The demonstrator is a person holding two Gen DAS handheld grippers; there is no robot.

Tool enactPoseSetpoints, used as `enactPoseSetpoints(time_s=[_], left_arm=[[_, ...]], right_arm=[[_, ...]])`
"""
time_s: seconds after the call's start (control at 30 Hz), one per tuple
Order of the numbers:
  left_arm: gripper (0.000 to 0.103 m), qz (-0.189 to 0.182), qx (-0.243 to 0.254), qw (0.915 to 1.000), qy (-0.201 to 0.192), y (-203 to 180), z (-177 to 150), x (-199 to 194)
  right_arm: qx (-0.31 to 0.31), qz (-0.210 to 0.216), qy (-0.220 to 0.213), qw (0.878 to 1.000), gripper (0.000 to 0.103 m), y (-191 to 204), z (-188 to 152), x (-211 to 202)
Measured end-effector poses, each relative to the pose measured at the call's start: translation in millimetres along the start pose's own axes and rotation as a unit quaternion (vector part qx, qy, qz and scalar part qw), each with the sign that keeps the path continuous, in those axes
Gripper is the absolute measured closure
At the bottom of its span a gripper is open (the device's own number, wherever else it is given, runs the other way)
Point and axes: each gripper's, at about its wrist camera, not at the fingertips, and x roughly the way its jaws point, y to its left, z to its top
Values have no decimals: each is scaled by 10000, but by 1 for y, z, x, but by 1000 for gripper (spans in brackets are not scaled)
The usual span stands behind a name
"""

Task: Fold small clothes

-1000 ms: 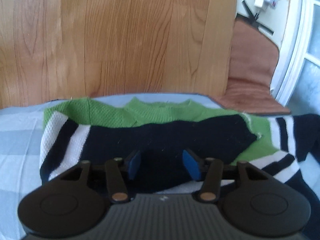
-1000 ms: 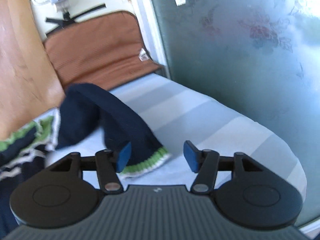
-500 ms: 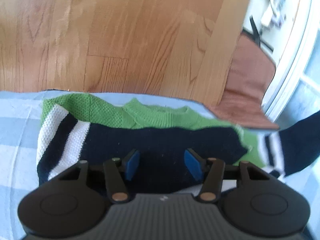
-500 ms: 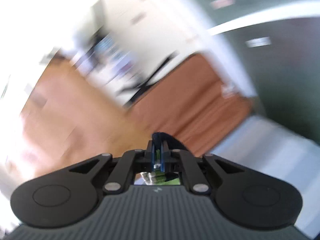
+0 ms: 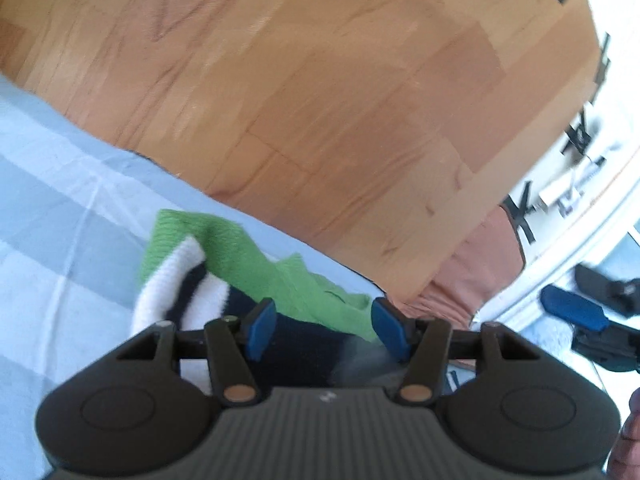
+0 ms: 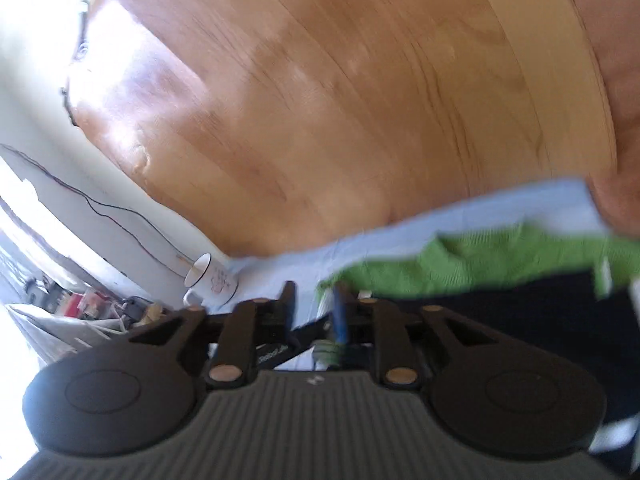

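Observation:
A small knitted sweater (image 5: 256,276), green with navy and white stripes, lies on the pale blue checked bed sheet (image 5: 60,216). My left gripper (image 5: 326,330) is open just above its navy part, holding nothing. In the right wrist view the sweater (image 6: 500,260) shows green and navy at the right. My right gripper (image 6: 314,312) has its fingers a small gap apart, with the green and white sleeve cuff (image 6: 326,350) between them; the view is blurred. The right gripper also shows at the right edge of the left wrist view (image 5: 576,312).
A wooden headboard (image 5: 340,100) stands behind the bed. A brown cushion (image 5: 480,264) sits at the right of it. A white mug (image 6: 212,280) lies beside the bed's left end, with clutter (image 6: 92,308) on the floor and a cable on the wall.
My right gripper, shut on the sleeve cuff half a second ago, has swung left across the sweater and its fingers have parted slightly. My left gripper has tilted and stayed open.

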Motion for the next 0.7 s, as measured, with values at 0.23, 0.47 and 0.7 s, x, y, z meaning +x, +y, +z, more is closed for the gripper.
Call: enactPoseSetpoints(time_s=[0.23,0.47,0.7], left_arm=[[45,174,399,9983,391,-9,-9,16],[42,915,2341,9567,1468,-55,-33,25],[88,824,2600,9487,1597,-65,-41,25]], right_arm=[[-4,-2031,-1003,9740,51,-98,-13,-67],[446,-2814,-612,9566,50,-180,-48,-56],[-212,-2994,-575,9522,91,-176,-46,-23]])
